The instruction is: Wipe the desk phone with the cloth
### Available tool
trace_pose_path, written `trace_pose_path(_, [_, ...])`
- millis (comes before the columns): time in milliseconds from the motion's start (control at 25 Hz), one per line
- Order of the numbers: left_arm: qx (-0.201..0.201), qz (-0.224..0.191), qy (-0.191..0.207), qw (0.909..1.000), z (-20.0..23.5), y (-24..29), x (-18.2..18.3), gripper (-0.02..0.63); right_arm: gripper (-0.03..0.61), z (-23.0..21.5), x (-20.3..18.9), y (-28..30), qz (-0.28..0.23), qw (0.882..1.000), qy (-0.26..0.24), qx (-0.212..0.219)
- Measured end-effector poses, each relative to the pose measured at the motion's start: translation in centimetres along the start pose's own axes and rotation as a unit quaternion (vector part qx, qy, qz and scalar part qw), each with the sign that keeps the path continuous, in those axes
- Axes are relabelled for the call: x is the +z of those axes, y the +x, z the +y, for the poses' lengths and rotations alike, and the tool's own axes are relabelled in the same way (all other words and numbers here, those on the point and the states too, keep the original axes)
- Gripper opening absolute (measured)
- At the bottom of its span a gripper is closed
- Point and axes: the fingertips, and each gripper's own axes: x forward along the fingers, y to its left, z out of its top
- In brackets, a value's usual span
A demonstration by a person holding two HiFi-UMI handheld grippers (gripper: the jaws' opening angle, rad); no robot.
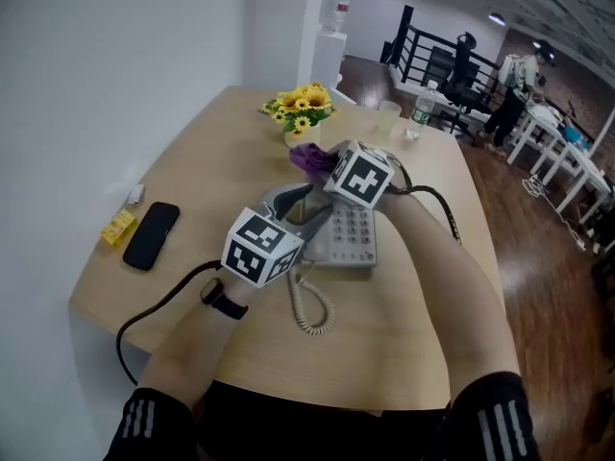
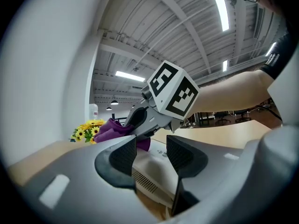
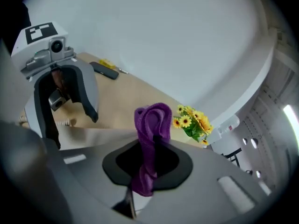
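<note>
The grey desk phone (image 1: 348, 236) lies mid-table with its coiled cord (image 1: 312, 310) trailing toward me. My right gripper (image 1: 321, 164) is shut on a purple cloth (image 1: 307, 156) at the phone's far end; in the right gripper view the cloth (image 3: 152, 120) stands pinched between the jaws of that gripper (image 3: 152, 146). At the phone's left side sits my left gripper (image 1: 296, 207). Its jaws are open in the left gripper view (image 2: 152, 155), with the phone's body (image 2: 150, 168) showing just beyond the gap. The right gripper's cube (image 2: 171, 90) and the cloth (image 2: 113, 128) are ahead.
A vase of sunflowers (image 1: 302, 109) stands just behind the phone. A black smartphone (image 1: 151, 235) and a yellow item (image 1: 119, 227) lie at the left edge. A cup (image 1: 387, 119) and a bottle (image 1: 420, 111) stand at the far right. A white wall runs along the left.
</note>
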Motion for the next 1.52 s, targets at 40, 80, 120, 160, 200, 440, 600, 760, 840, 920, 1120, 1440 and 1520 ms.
trace_pose_path(40, [0.000, 0.000, 0.000, 1.0000, 0.0, 0.0, 0.0, 0.195, 0.039, -0.1, -0.6, 0.0, 0.015, 1.000, -0.009, -0.001])
trace_pose_path(80, [0.001, 0.001, 0.000, 1.0000, 0.1, 0.0, 0.0, 0.195, 0.038, -0.3, -1.6, -0.1, 0.034, 0.999, -0.018, -0.003])
trace_pose_path(120, [0.001, 0.002, 0.000, 1.0000, 0.1, 0.0, 0.0, 0.195, 0.038, -0.5, -2.9, -0.1, 0.052, 0.998, -0.025, -0.006])
trace_pose_path(160, [0.001, 0.002, 0.000, 1.0000, 0.0, 0.0, 0.0, 0.195, 0.038, -0.7, -4.2, -0.3, 0.064, 0.997, -0.028, -0.009])
trace_pose_path(200, [0.001, 0.003, 0.000, 1.0000, 0.0, 0.0, -0.1, 0.195, 0.038, -1.0, -5.5, -0.5, 0.072, 0.997, -0.022, -0.013])
trace_pose_path(440, [-0.003, 0.003, 0.002, 1.0000, -0.2, 0.1, -0.1, 0.195, 0.038, -3.6, -12.4, -3.4, 0.141, 0.989, 0.022, -0.046])
trace_pose_path(600, [-0.002, 0.001, 0.005, 1.0000, -0.2, 0.1, 0.0, 0.195, 0.038, -5.2, -11.3, -4.8, 0.096, 0.992, 0.047, -0.071])
trace_pose_path(760, [-0.003, 0.003, 0.004, 1.0000, -0.3, 0.1, -0.1, 0.195, 0.038, -4.4, -6.0, -4.2, 0.008, 0.996, 0.075, -0.044])
trace_pose_path(840, [-0.003, 0.003, 0.005, 1.0000, -0.4, 0.1, -0.1, 0.195, 0.038, -3.5, -3.9, -2.7, 0.008, 0.999, 0.040, -0.036])
trace_pose_path(920, [-0.003, 0.003, 0.006, 1.0000, -0.4, 0.1, -0.1, 0.195, 0.038, -2.6, -2.7, -1.0, 0.022, 0.999, 0.008, -0.029])
trace_pose_path(1120, [-0.005, 0.002, 0.007, 1.0000, -0.4, 0.1, 0.0, 0.195, 0.038, -1.6, -4.6, 0.7, 0.081, 0.996, 0.023, -0.009])
trace_pose_path(1440, [-0.006, 0.003, 0.011, 0.9999, -0.4, 0.1, 0.0, 0.195, 0.037, -4.8, -10.9, -1.8, 0.113, 0.989, 0.081, -0.051])
trace_pose_path(1520, [-0.006, 0.004, 0.010, 0.9999, -0.3, 0.1, -0.1, 0.195, 0.038, -5.5, -12.6, -2.9, 0.116, 0.984, 0.118, -0.065])
